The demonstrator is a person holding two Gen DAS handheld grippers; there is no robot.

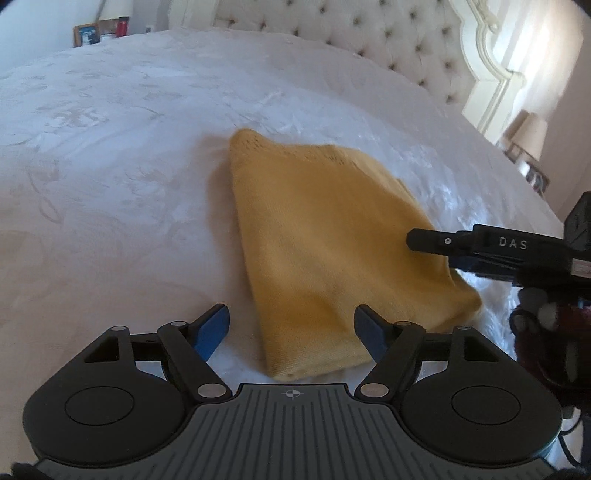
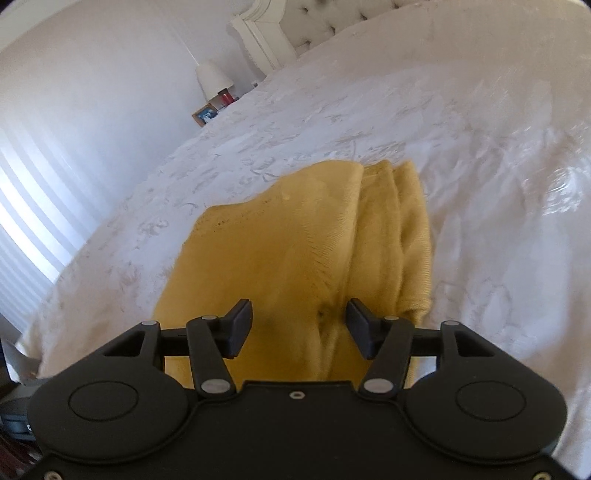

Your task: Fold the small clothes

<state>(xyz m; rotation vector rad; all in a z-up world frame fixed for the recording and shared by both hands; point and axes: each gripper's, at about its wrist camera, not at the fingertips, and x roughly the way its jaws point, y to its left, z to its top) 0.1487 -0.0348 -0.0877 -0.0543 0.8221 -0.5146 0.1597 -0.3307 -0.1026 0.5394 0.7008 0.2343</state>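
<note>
Both grippers stand spread, with nothing pinched: the left gripper (image 1: 291, 334) hangs with its blue-padded fingers (image 1: 212, 332) on either side of the near corner of a folded yellow knit garment (image 1: 325, 243), not pressing it, and the right gripper (image 2: 300, 325) hovers over the garment's right side with its black fingers (image 2: 238, 328) apart above the cloth. No earlier view is at hand to compare. The garment lies flat near the middle of a white patterned bedspread (image 1: 110, 166). Seen from the left wrist, its long axis runs from the near edge away toward the tufted headboard (image 1: 369, 40), slanting slightly left, and it narrows at the far end. Layered folds stack along its right edge (image 2: 399, 229). Bare bedspread lies open on the left, far and right sides. Beyond the bed's far left corner stand a picture frame (image 1: 86, 35) and a lamp (image 2: 212, 79).
</note>
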